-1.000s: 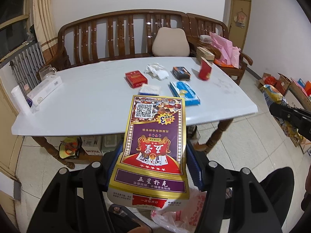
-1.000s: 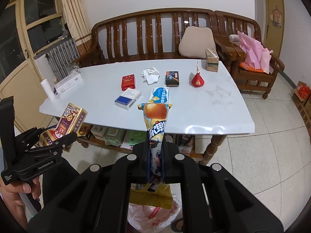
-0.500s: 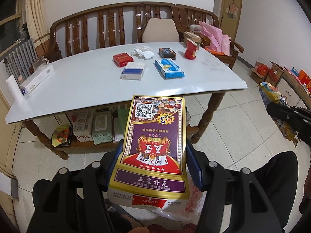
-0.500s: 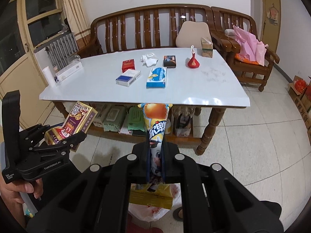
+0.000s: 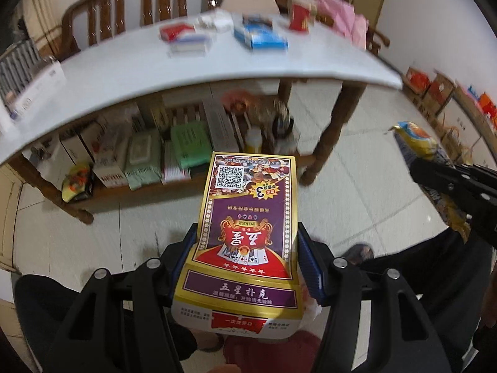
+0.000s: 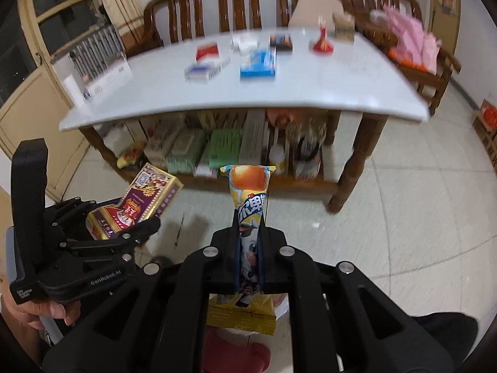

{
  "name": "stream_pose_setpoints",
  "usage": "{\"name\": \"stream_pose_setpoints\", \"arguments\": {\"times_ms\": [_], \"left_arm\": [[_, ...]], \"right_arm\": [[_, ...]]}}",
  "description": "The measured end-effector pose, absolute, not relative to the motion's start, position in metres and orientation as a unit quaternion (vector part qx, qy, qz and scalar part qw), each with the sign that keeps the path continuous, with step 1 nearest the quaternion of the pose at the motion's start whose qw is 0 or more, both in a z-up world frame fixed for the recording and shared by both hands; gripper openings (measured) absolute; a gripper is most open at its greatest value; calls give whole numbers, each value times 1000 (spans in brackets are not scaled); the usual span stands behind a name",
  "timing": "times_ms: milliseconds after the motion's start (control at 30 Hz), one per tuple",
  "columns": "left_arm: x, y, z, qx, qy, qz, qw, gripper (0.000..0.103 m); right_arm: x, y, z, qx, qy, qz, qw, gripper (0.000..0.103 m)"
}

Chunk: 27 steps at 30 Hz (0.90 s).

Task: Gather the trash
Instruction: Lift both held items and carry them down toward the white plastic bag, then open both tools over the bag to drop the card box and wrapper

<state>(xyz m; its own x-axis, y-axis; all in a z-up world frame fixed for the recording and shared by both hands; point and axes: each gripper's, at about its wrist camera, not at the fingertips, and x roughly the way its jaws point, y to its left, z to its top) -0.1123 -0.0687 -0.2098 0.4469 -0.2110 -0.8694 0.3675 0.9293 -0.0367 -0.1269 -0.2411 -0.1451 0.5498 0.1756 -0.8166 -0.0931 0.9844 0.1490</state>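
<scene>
So both tools are loaded. In the left wrist view the left tool (image 5: 248, 248) sits at the bottom centre of the frame, its blue pads pinching a card box (image 5: 248, 227), purple and gold, by its two long sides, with the box sticking up toward the middle of the frame. In the right wrist view the right tool (image 6: 250, 255) is at bottom centre too, jaws pressed nearly together on a snack wrapper (image 6: 248, 205), yellow with an orange top, which pokes up past the fingertips and also hangs out below them.

Across the upper half of both frames is the white surface (image 6: 310, 87), pretty blurred, so I'd only guess at what's on it: a blue pack (image 6: 258, 63), a red pack (image 6: 206, 52), something red and cone-shaped (image 6: 322, 42). Under it a shelf (image 6: 217, 146) is crammed with boxes and packets. A hand (image 6: 46, 310) grips the left tool's handle at the lower left of the right wrist view. Behind the surface stands a wooden bench (image 6: 217, 9).
</scene>
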Motion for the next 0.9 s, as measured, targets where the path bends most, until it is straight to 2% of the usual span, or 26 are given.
{"name": "stream_pose_setpoints", "arguments": {"times_ms": [533,700,900], "left_arm": [[-92,-95,-369,116,628,-180,748,58],[-83,-98,-405,111,652,-183,727,58],[-91,-108,-444,150,669,-186,704,58]], "right_arm": [[-91,-229,-320,58,628,80,772,8],[-90,-232,-353,63,656,63,750,8],[-84,-234,-386,73,684,61,723,8]]}}
